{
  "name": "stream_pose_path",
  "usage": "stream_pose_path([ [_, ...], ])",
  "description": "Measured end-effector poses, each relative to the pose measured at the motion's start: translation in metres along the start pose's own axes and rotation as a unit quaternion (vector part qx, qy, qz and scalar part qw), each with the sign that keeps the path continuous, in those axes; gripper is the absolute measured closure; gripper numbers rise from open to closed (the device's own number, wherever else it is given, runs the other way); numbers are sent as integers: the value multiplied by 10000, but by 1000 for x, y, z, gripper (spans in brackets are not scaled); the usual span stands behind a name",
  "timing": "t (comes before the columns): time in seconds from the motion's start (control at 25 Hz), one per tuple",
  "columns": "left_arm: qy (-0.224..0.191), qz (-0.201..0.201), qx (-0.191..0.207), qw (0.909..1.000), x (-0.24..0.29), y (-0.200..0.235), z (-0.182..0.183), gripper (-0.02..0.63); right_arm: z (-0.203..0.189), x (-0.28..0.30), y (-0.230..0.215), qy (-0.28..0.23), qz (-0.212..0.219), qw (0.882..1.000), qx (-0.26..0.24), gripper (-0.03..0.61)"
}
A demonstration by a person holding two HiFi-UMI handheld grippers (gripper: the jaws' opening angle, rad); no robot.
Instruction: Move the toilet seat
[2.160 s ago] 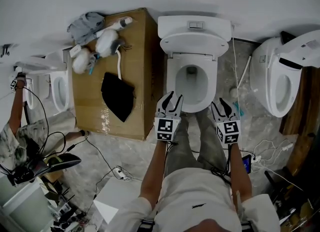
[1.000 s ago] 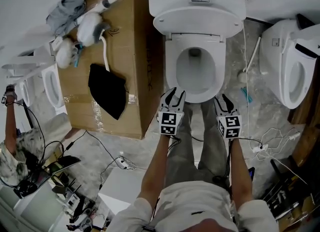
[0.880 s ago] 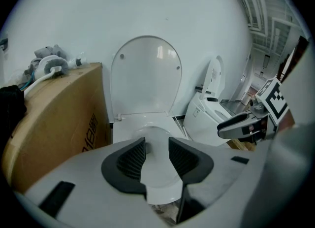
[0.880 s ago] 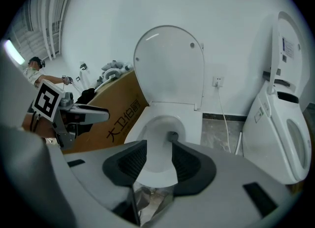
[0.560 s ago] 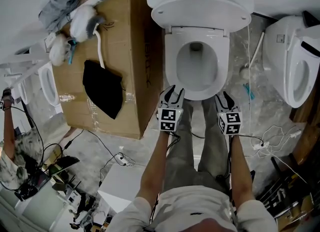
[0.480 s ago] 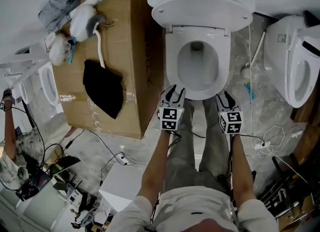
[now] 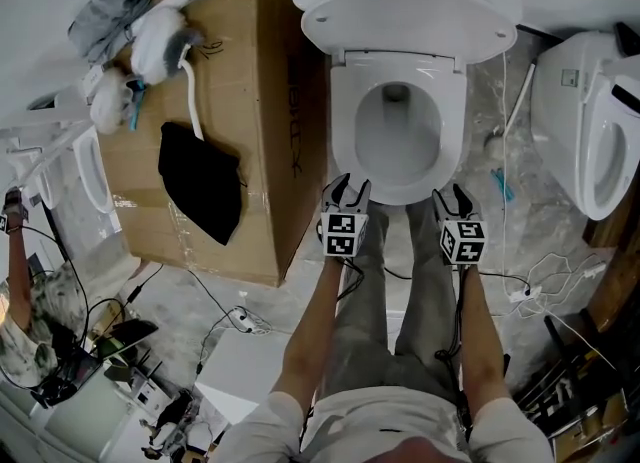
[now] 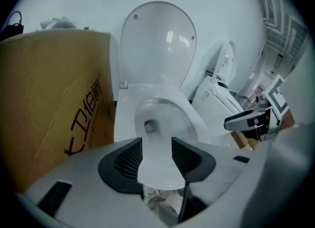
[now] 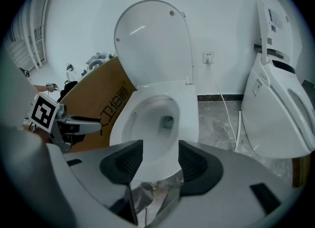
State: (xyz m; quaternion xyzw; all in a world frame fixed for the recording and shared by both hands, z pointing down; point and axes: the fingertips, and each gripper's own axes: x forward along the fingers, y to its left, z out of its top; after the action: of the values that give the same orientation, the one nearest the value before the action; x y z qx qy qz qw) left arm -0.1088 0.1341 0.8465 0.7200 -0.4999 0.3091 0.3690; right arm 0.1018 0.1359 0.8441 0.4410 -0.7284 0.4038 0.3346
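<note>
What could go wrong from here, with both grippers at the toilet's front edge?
1. The left gripper and right gripper have just been opening, yet their gaps are narrow and hold nothing. They may butt the bowl rim rather than straddle it.
2. The lid stands upright, so a jolt could drop it onto them.
3. Cables lie on the floor near the person's legs, a snag hazard.

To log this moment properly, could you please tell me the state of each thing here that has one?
toilet lid: raised upright.
toilet seat: seemingly down on the bowl.
left gripper: open, jaws just opening, gripping nothing.
right gripper: open, jaws just opening, gripping nothing.
neighbouring toilet's lid: raised.
</note>
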Motion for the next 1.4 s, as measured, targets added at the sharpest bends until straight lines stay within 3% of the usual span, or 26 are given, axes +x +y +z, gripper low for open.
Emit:
stream_pose_path([
  [0.48,375,23,-591,9975,33,23,-42,365,-34,37,-22,250,-161,9987,402,311],
  [0.8,585,-119,-923,9939,49,27,-61,311,-52,55,-23,321,-68,9955,888,264],
  [1.16,813,-143,-1207,9893,62,34,-78,261,-68,74,-38,223,-282,9871,1563,218],
  [1.4,1020,-217,-1373,9850,73,33,-90,256,-77,85,-32,273,-97,9857,1662,216],
])
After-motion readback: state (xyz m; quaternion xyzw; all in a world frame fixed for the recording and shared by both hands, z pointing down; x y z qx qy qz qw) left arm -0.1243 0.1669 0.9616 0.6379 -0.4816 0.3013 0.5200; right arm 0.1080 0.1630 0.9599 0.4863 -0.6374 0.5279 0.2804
